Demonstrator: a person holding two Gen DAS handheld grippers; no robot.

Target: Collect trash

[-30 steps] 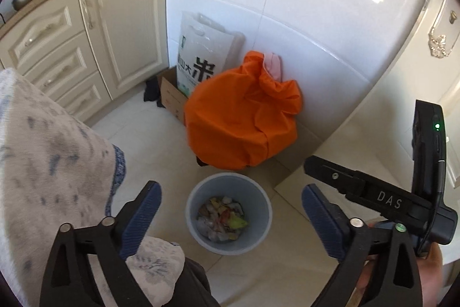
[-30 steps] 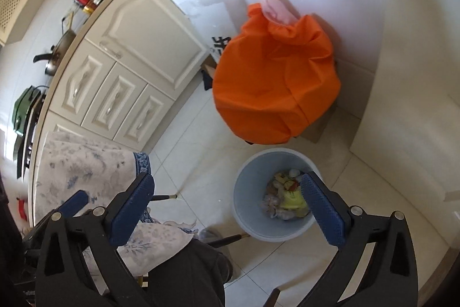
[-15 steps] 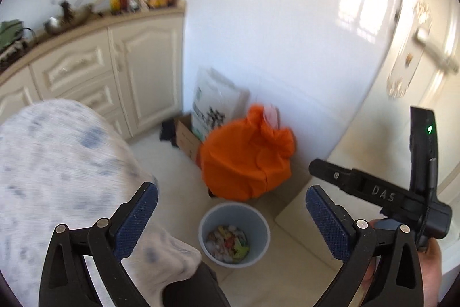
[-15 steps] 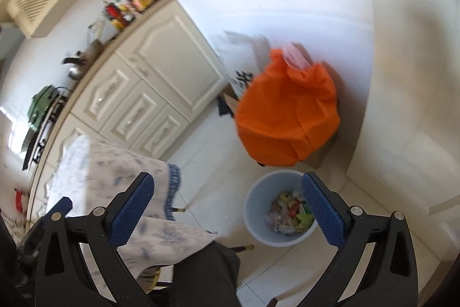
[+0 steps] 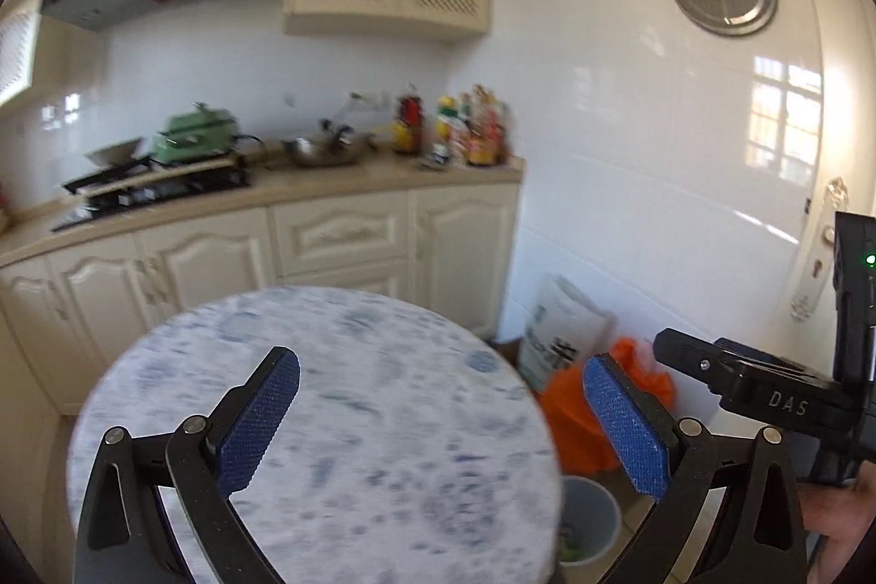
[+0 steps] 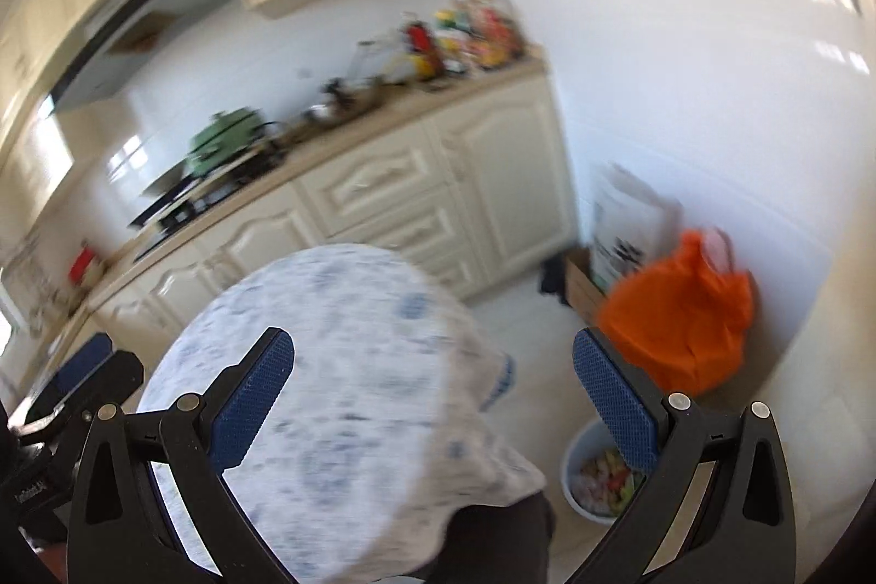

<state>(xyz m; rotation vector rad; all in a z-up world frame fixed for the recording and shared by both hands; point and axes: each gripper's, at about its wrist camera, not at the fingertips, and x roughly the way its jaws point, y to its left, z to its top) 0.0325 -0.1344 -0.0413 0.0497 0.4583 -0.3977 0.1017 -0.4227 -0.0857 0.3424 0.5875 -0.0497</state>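
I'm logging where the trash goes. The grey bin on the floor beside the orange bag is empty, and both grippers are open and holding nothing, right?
Not quite: the grey bin is not empty. The right wrist view shows colourful scraps inside it. The rest holds: it stands on the floor beside the orange bag, and the left gripper and right gripper are both open and hold nothing.

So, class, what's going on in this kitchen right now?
A person holds a claw in each hand above a round table with a blue-flecked cloth. The left claw and right claw are both open and empty. On the floor, a grey bin already holds trash, beside an orange bag.
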